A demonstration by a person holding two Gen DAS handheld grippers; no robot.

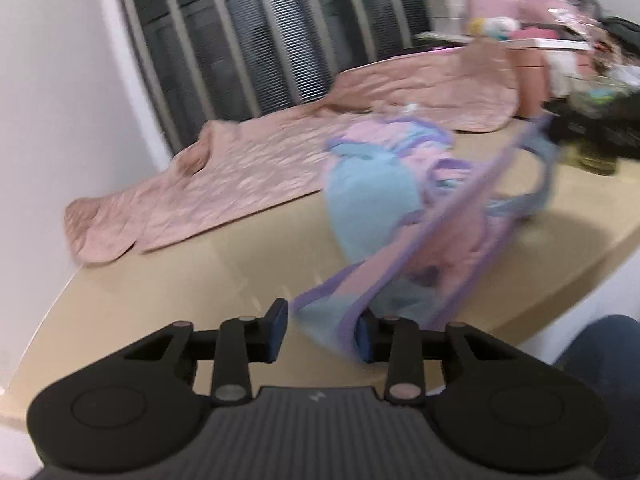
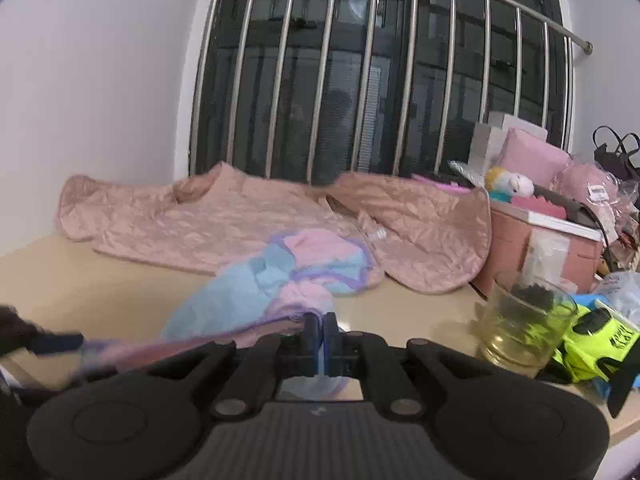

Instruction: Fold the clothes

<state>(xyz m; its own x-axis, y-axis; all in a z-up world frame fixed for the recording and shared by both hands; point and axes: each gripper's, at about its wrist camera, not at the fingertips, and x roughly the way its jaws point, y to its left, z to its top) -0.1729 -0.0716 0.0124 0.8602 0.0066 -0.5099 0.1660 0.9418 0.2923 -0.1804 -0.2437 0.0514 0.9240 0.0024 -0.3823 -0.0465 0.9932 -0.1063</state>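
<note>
Clear glass jar [image 2: 524, 320] at the right of the right wrist view has dark bits inside. Left gripper [image 1: 322, 330] is partly open, purple hem between its pads, unclamped. Right gripper [image 2: 320, 334] pinches the crumpled blue-pink purple-trimmed garment [image 2: 276, 284], mid-frame on the beige tabletop [image 2: 80, 280].

Garment [image 2: 256, 288] on table [image 2: 80, 280], quilted jacket [image 2: 224, 224] behind (near railing [image 2: 360, 80])

wall [image 2: 100, 80]: white | window [image 2: 352, 92]: dark, steel-barred | tabletop [image 2: 80, 280]: beige
</note>
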